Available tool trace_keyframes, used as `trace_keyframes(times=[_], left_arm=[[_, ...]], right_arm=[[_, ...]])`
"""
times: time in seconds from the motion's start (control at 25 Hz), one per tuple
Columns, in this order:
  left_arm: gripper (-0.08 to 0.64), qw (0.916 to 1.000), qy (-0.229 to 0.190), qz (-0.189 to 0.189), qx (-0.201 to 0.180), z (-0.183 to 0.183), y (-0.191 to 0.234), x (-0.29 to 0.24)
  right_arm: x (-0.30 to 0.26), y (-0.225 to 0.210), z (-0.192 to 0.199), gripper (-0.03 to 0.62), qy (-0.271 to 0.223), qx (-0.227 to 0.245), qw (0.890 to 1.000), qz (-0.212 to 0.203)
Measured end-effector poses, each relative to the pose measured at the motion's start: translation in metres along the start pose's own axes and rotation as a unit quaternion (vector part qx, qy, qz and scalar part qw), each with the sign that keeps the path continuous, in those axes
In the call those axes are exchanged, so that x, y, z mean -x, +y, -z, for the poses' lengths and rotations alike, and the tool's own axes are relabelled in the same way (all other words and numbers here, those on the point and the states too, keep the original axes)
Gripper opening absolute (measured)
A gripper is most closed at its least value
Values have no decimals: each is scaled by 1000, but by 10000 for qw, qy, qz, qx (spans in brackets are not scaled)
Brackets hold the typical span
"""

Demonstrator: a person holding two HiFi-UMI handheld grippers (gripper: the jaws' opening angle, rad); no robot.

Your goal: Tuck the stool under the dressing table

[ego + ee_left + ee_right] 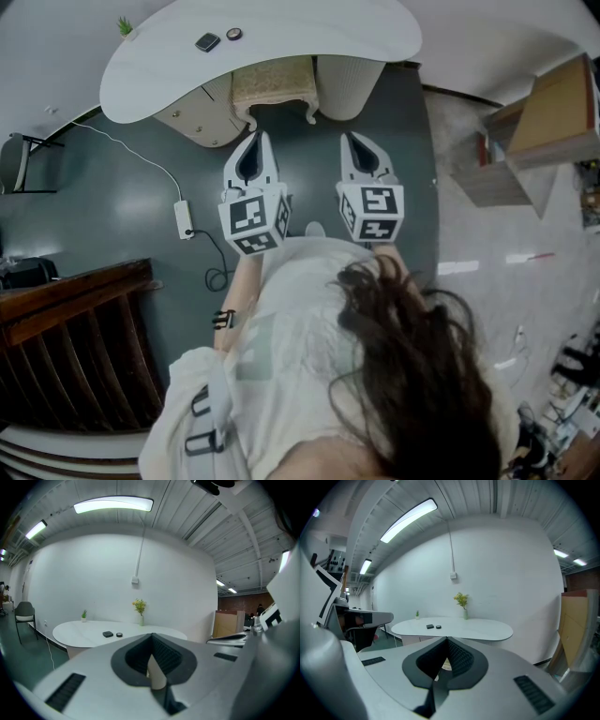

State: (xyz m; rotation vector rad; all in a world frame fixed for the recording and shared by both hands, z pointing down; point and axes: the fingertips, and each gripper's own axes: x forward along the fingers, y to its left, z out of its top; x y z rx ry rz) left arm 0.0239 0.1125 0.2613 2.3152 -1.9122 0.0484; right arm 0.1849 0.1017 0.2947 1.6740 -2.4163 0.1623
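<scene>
The stool (273, 86) has a beige fuzzy seat and pale legs. It stands partly under the front edge of the white kidney-shaped dressing table (309, 28), between a drawer unit and a ribbed white pedestal. My left gripper (254, 139) and right gripper (353, 139) are side by side just short of the stool, pointing at it, both shut with nothing held. In the left gripper view the shut left gripper (151, 637) faces the dressing table (89, 632). The right gripper view shows the right gripper (446, 641) shut before the dressing table (478, 630).
A small black box (207, 42), a round item (233, 34) and a little plant (125, 26) sit on the tabletop. A power strip with cable (184, 218) lies on the floor at left. A dark wooden rack (75, 328) stands lower left, shelves (525, 141) at right.
</scene>
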Motion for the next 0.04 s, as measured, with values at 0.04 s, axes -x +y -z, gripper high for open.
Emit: trace_keyframes(times=[0.04], left_arm=[[5,10000,11,5,-1,1,0,-1]], right_arm=[[-1,0,1,2,1,-4,10000,-4]])
